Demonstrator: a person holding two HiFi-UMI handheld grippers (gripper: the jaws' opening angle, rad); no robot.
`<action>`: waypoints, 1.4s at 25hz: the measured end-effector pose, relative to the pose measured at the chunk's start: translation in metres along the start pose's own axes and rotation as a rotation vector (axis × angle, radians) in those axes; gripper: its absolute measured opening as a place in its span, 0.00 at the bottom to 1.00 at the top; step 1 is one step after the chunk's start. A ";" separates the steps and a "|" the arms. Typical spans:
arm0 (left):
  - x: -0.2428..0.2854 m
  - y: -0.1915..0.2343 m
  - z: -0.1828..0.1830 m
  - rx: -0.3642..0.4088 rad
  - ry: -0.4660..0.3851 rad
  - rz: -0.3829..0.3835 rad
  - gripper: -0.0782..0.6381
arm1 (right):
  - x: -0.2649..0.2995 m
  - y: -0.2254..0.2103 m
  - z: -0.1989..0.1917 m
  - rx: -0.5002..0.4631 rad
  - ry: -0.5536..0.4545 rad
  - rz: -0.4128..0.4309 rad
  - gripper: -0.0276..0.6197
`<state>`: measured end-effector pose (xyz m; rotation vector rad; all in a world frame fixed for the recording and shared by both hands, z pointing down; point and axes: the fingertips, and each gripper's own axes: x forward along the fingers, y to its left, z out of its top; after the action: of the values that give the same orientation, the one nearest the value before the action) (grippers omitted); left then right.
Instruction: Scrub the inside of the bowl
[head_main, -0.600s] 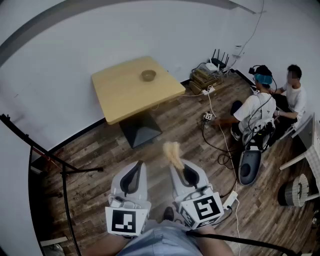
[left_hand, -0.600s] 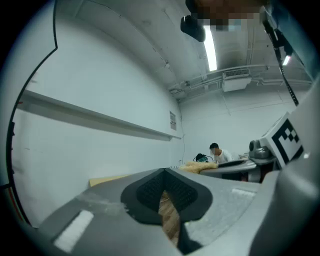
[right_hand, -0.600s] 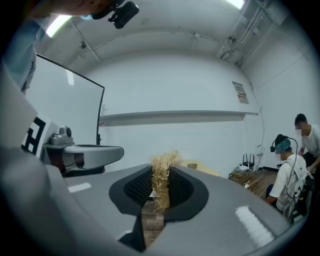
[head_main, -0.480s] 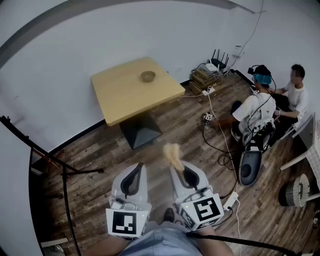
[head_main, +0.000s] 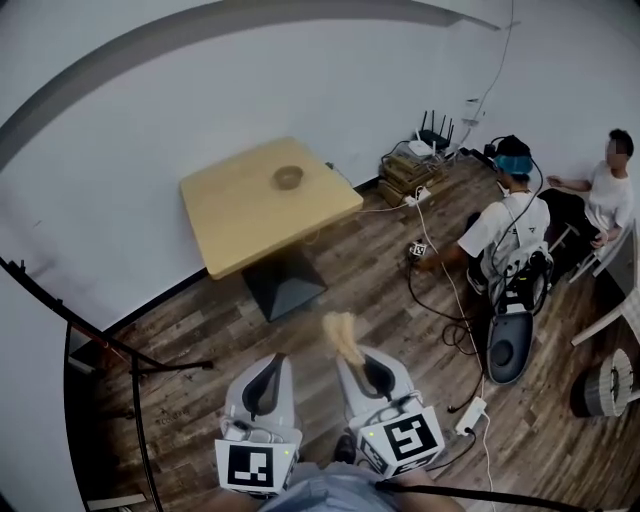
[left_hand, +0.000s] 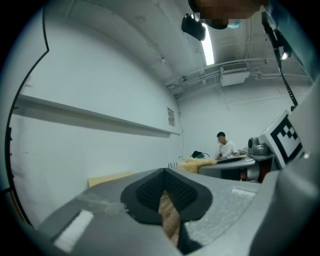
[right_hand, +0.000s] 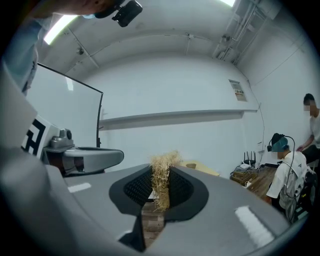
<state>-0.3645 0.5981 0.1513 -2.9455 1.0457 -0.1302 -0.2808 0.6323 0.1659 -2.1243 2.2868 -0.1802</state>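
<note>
Straw-coloured fibrous scrubber sticks out forward from the right gripper, whose jaws are clamped on it. The left gripper is closed on nothing. The small brown round bowl stands on the square yellow wooden table, well apart, straight ahead and slightly left. Both grippers seem equally far from it.

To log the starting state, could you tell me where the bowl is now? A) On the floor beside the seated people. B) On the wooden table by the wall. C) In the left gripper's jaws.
B: the bowl sits on the table, while the right gripper holds only the fibre scrubber.
</note>
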 end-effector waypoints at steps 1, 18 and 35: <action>0.002 -0.003 -0.001 0.010 0.008 0.001 0.14 | -0.001 -0.004 0.000 0.004 -0.003 0.004 0.14; 0.050 -0.025 -0.022 0.029 0.061 0.012 0.14 | 0.004 -0.061 -0.026 0.104 0.026 0.028 0.14; 0.193 0.092 0.022 -0.058 -0.074 -0.014 0.14 | 0.176 -0.097 0.031 -0.010 -0.004 0.042 0.14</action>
<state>-0.2719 0.4048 0.1401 -2.9841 1.0369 0.0090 -0.1951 0.4481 0.1561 -2.0770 2.3328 -0.1638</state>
